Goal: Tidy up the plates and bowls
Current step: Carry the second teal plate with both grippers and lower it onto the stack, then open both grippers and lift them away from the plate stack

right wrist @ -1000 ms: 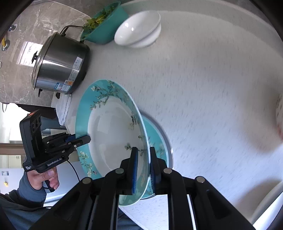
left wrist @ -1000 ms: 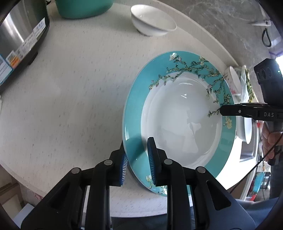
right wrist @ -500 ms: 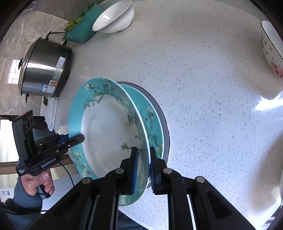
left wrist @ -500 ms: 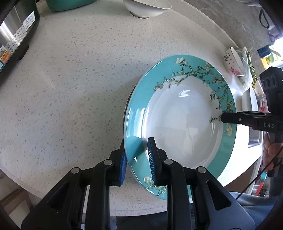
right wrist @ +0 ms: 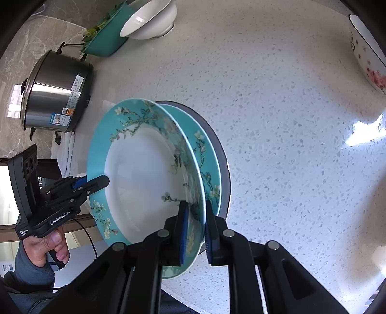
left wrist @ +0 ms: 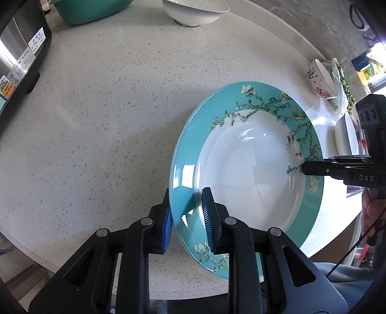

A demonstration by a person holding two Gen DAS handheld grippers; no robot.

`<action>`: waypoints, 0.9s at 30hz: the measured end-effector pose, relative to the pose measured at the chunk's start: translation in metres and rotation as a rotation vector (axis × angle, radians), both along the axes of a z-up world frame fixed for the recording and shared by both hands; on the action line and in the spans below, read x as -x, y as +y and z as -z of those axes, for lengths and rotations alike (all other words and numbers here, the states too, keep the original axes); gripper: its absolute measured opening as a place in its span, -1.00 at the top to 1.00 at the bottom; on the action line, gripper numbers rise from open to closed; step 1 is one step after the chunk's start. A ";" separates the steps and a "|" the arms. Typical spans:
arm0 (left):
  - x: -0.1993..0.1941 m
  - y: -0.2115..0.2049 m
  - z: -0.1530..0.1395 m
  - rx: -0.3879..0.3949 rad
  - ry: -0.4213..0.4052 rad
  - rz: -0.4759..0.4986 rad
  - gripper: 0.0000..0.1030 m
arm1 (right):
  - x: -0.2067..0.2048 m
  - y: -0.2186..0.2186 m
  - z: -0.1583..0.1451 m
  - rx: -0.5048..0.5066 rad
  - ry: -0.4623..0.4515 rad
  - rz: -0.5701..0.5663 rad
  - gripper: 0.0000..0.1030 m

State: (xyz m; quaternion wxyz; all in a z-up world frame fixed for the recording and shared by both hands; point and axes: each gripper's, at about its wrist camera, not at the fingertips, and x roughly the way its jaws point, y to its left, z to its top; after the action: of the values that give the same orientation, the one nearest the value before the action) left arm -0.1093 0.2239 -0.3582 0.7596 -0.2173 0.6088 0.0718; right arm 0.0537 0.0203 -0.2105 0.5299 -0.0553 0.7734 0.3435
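A teal-rimmed plate with white blossom branches hangs tilted just above the speckled counter, held from both sides. My left gripper is shut on its near rim, blue pads on each face. In that same view my right gripper clamps the opposite rim. The right wrist view shows the held plate with my right gripper shut on its edge and my left gripper on the far edge. A matching teal plate lies right under it, on something with a dark rim.
At the back stand a white bowl, a teal container and a steel rice cooker. A pink-flowered bowl sits at the right, with a white dish near it. A person's hand grips the left tool.
Both grippers have carried the plate across and down, so it now hangs closer over the matching plate. The flowered bowl has come into the right wrist view. Both grips are unchanged.
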 end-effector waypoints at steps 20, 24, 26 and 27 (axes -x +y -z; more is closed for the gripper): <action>-0.016 -0.019 0.006 -0.077 -0.030 0.018 0.36 | 0.043 0.035 -0.023 0.151 -0.399 -0.219 0.35; -0.019 -0.021 0.006 -0.081 -0.034 0.024 0.31 | 0.047 0.039 -0.020 0.186 -0.445 -0.241 0.35; -0.021 -0.021 0.006 -0.081 -0.036 0.026 0.30 | 0.048 0.042 -0.019 0.190 -0.458 -0.242 0.35; -0.022 -0.021 0.006 -0.083 -0.038 0.028 0.30 | 0.049 0.043 -0.018 0.192 -0.464 -0.245 0.35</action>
State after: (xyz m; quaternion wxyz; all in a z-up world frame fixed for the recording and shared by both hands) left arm -0.0874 0.2026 -0.3639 0.7803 -0.1785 0.5937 0.0822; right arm 0.0051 0.0637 -0.1920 0.6397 -0.2757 0.6477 0.3085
